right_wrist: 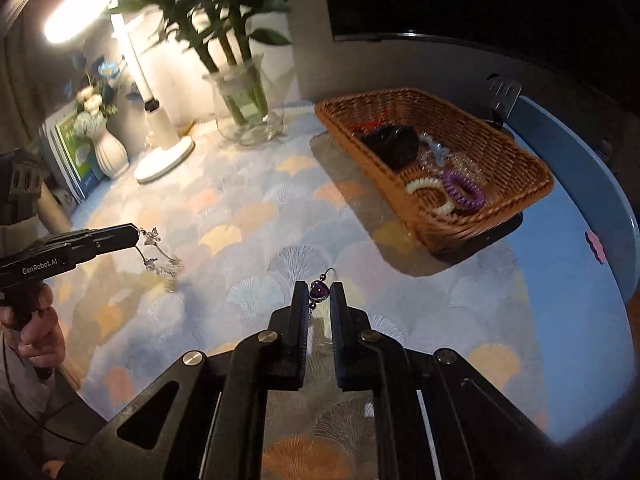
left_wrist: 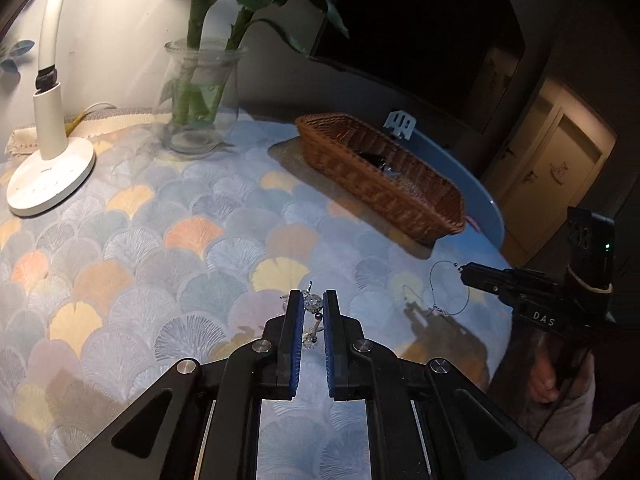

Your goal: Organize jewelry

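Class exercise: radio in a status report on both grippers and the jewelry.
Left gripper shut on crystal earring. Right gripper shut on purple heart earring. Wicker basket ahead right, path unobstructed.

Basket lies right of vase and lamp.

I hold my left gripper at lower centre of its view and my right gripper likewise, both pinched nearly closed, 2 fingers each gripping something small.
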`<state>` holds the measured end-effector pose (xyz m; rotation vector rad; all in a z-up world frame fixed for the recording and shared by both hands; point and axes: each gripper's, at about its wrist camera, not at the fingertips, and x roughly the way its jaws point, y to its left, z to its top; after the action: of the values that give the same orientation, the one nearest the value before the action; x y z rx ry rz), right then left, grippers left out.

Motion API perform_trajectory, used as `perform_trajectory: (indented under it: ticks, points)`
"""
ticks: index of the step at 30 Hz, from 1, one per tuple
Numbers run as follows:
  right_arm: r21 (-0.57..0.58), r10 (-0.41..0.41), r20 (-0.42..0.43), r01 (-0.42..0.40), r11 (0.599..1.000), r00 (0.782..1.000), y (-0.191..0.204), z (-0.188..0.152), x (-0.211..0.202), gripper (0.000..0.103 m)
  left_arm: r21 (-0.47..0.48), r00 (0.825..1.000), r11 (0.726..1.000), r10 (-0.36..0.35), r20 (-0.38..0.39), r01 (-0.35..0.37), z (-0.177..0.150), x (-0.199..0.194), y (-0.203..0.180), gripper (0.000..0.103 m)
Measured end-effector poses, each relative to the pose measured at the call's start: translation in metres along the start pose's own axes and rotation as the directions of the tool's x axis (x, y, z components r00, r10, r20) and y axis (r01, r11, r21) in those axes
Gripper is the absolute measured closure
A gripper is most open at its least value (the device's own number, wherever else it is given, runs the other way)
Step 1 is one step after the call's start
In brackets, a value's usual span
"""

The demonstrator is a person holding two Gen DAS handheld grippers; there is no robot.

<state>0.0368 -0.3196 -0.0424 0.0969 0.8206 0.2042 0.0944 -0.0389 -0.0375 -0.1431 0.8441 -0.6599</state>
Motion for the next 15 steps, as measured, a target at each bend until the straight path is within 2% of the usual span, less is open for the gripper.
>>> perform_trajectory:
  ticks: [8, 15]
  points:
    - [0.066, -0.017, 0.121, 0.009, 0.998, 0.993, -0.037, 0.041, -0.042, 0.091, 0.129, 0.996, 0.989, -0.075, 0.046, 0.068, 0.057, 0.007, -0.048, 0.094]
    - [0.1, -0.114, 0.176, 0.097, 0.99, 0.978, -0.074, 0.092, -0.053, 0.091, 0.229, 0.989, 0.968, -0.122, 0.08, 0.101, 0.119, 0.03, -0.093, 0.094]
